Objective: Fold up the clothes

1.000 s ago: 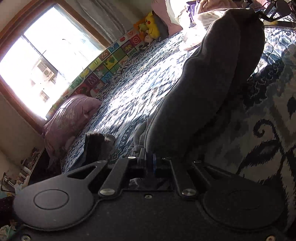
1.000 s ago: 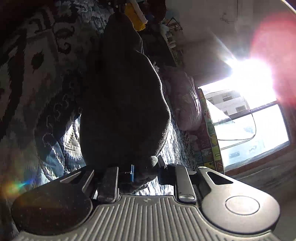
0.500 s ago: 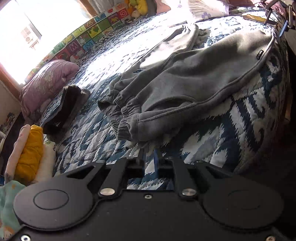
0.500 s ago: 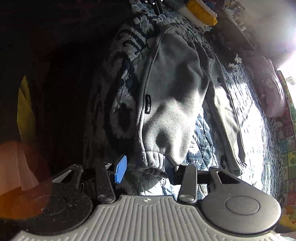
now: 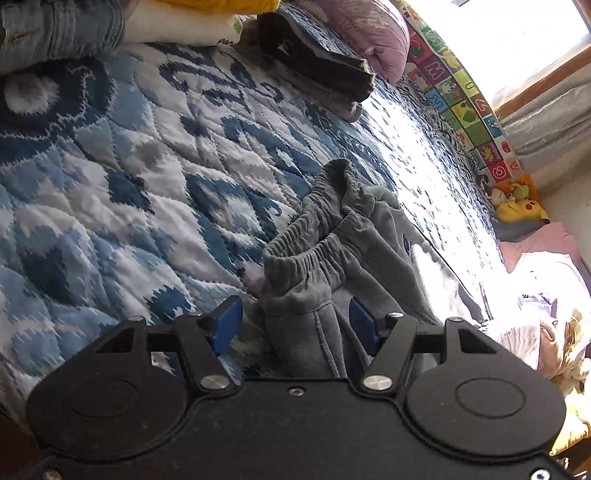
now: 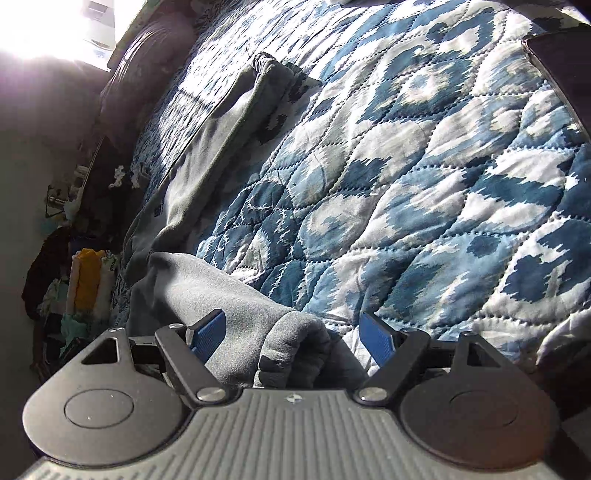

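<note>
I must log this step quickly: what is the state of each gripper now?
Left gripper: open, grey sweatpants cuffs lying between the blue pads, not clamped.
Right gripper: open, the sweatpants fabric lying between its pads, not clamped.

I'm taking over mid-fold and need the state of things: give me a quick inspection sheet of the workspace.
Surface: blue-and-white quilted bedspread, bare in the middle.
Job's things: grey sweatpants lying on the quilt, elastic cuffs bunched near the left gripper.
Clutter: folded dark garment; stacked clothes at the bed's edge; purple pillow; plush toys.
Grippers: left gripper open, fingers either side of the cuffs; right gripper open over grey fabric.
Cables: nothing seen.
Surroundings: bright window, alphabet play mat along the wall.
</note>
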`<control>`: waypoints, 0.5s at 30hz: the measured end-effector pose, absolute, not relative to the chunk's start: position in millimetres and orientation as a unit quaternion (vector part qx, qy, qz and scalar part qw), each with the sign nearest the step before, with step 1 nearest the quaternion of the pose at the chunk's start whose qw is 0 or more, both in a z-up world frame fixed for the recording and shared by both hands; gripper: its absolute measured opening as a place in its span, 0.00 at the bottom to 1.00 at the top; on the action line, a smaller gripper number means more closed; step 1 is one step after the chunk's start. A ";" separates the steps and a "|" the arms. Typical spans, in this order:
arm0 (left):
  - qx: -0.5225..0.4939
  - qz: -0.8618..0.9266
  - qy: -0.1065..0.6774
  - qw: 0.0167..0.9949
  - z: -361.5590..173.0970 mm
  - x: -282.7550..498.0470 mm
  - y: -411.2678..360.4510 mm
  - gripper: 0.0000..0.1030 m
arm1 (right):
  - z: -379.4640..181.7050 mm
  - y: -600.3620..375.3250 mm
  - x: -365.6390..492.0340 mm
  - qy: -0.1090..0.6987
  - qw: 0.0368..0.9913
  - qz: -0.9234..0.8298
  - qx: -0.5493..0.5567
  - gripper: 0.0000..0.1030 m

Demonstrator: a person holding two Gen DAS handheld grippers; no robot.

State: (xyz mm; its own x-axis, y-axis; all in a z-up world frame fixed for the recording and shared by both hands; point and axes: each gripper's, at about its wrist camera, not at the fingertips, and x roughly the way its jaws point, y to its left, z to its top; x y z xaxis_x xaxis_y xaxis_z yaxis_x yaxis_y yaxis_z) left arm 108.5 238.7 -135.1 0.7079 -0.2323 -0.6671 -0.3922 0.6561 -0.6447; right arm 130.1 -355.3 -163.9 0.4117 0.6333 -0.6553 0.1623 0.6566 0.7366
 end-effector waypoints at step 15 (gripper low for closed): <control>-0.397 0.060 0.314 0.860 -154.9 86.1 203.0 0.10 | -118.2 -337.8 128.6 0.351 0.894 0.159 0.229 0.35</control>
State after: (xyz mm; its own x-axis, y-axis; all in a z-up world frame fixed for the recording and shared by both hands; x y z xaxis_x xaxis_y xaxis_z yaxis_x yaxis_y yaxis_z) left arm 86.1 203.0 -154.9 0.7957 -0.1469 -0.5877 -0.3521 0.6774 -0.6459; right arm 128.6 -337.8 -118.2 0.7024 0.4457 -0.5549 -0.1240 0.8443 0.5213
